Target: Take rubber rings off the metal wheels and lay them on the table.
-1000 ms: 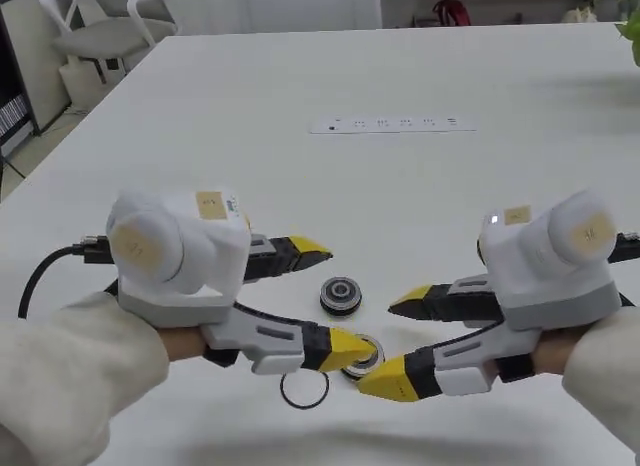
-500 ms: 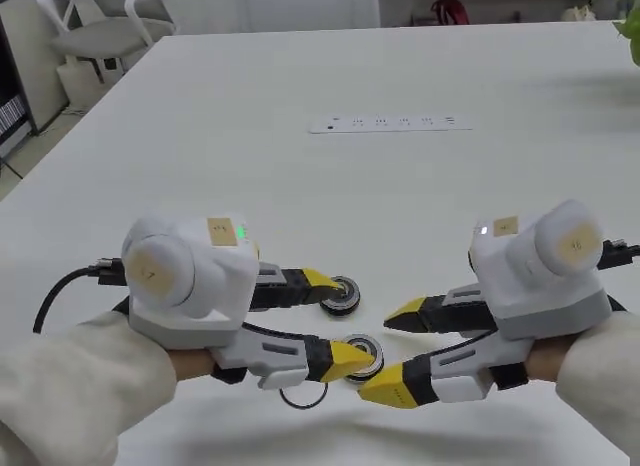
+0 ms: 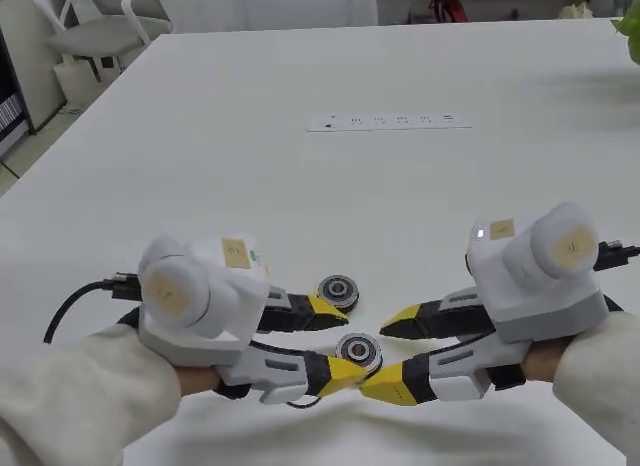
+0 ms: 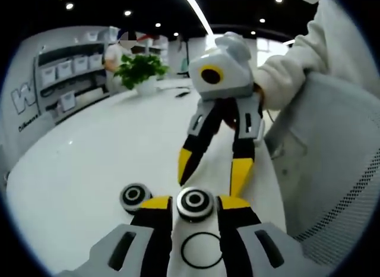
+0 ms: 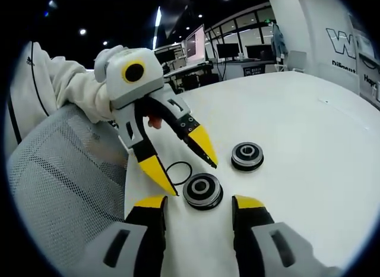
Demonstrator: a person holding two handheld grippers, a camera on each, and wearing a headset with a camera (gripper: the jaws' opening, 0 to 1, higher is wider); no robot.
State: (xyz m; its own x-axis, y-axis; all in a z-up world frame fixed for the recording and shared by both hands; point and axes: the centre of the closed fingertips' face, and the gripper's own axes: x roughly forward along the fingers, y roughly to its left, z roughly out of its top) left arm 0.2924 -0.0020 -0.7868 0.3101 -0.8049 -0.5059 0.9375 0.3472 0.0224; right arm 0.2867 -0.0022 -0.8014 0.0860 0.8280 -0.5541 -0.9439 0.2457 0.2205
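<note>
left gripper [image 3: 342, 338] jaws were apart, tips either side of near wheel [image 3: 358, 350] | right gripper [image 3: 380, 352] jaws apart, faced near wheel | second wheel [image 3: 338, 291] sat just beyond near wheel | loose rubber ring [image 4: 202, 249] lay on table [image 3: 300, 186] beside near wheel

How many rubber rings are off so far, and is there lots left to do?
Done: one rubber ring lies loose on the table. In hand: the left gripper and right gripper, both open, flank the nearer wheel. Left: that wheel and the farther wheel both seem to have dark rubber rims.
</note>
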